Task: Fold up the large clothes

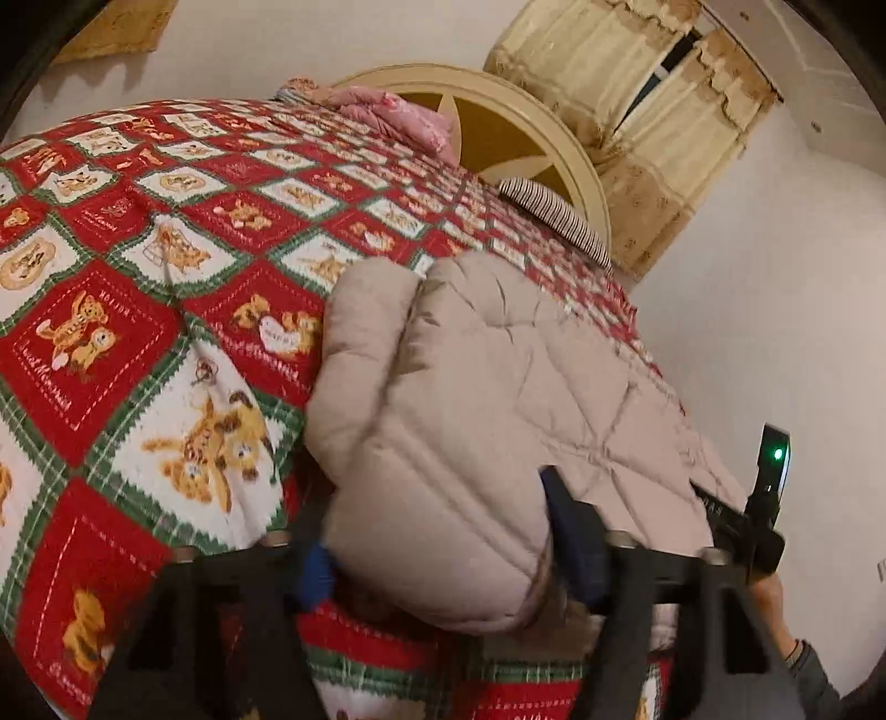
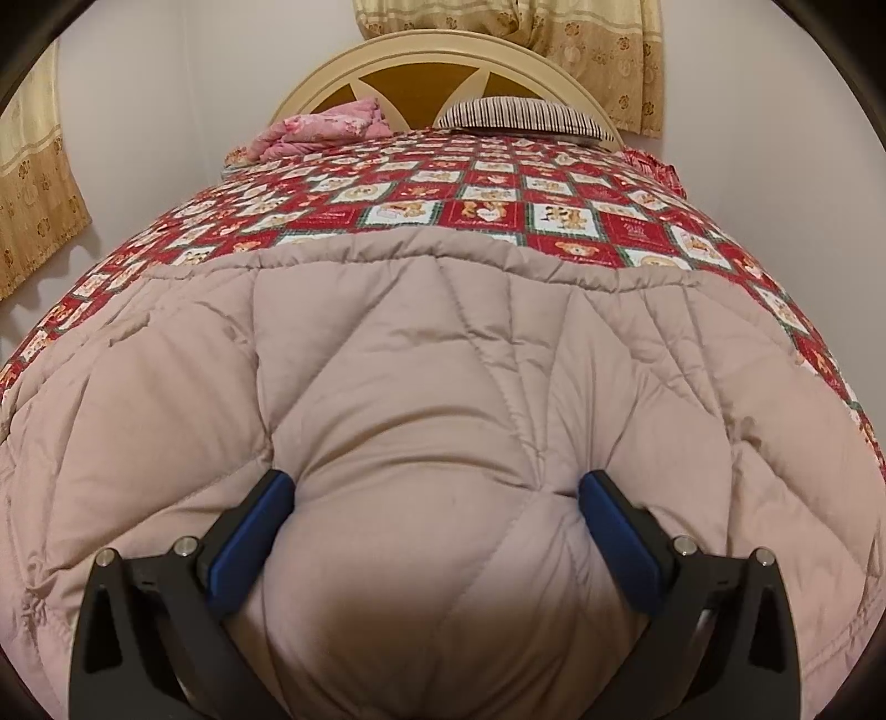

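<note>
Beige quilted cloth filled the near half of both views: a padded coat point(image 2: 443, 387) lay spread on the bed's red-and-white bear-print quilt point(image 1: 138, 310), its far hem running straight across the quilt in the right wrist view.

In the left wrist view the left tongs point(image 1: 443, 559) stood around the rounded end of a puffy sleeve point(image 1: 421, 443), a blue pad on each side of it. The picture was blurred there, so whether the pads were already pressing the sleeve I could not tell. No earlier picture was given to compare.

The right tongs point(image 2: 437, 526) stood wide apart, tips pushed down into the coat so that a bulge of padding rose between the two blue pads point(image 2: 255, 531). They seemed to pin the coat rather than pinch it. In the left wrist view the right tongs showed at the right edge with a green light, a hand point(image 1: 775, 603) behind them.

Far off, a pink bundle point(image 2: 326, 130) and a striped pillow point(image 2: 520, 113) lay against the cream headboard point(image 2: 443, 50).

Judging by this, the step in hand was taking the sleeve to fold it inward over the body. The next move would call for a firm clamp on the thick, springy sleeve end, then a carry across the coat while the right tongs held the body down.
</note>
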`<state>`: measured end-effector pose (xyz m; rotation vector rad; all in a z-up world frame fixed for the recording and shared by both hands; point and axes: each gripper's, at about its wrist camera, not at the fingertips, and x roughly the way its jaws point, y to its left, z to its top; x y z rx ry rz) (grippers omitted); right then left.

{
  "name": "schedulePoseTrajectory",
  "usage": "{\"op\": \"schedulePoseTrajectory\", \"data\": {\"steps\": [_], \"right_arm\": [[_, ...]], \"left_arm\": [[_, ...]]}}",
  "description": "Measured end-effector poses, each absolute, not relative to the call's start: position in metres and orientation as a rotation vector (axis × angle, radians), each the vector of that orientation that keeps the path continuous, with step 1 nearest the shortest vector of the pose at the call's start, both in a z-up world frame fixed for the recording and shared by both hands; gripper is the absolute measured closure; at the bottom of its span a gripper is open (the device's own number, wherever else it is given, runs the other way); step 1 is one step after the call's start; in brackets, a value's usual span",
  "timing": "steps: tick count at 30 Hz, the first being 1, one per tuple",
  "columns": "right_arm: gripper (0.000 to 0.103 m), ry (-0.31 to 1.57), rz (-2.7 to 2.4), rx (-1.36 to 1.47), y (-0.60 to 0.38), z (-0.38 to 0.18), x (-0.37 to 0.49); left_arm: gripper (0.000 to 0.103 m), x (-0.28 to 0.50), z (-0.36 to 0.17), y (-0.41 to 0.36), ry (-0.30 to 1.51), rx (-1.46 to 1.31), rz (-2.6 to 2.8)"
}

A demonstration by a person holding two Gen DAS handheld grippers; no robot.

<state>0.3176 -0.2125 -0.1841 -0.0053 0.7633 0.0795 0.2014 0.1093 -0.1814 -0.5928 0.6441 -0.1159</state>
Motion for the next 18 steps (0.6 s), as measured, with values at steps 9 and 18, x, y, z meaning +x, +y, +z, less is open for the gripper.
{"op": "schedulePoseTrajectory", "data": {"steps": [9,18], "right_arm": [[0.000,0.759,0.081,-0.002,-0.213,-0.184,0.317],[0.000,0.744,0.108,0.041,-0.217,-0.182,0.316]], "left_arm": [[0.069,0.207,-0.174,0.117,0.589,-0.658,-0.192],[0.076,0.180,-0.031,0.003,0.282,-0.230,-0.457]]}}
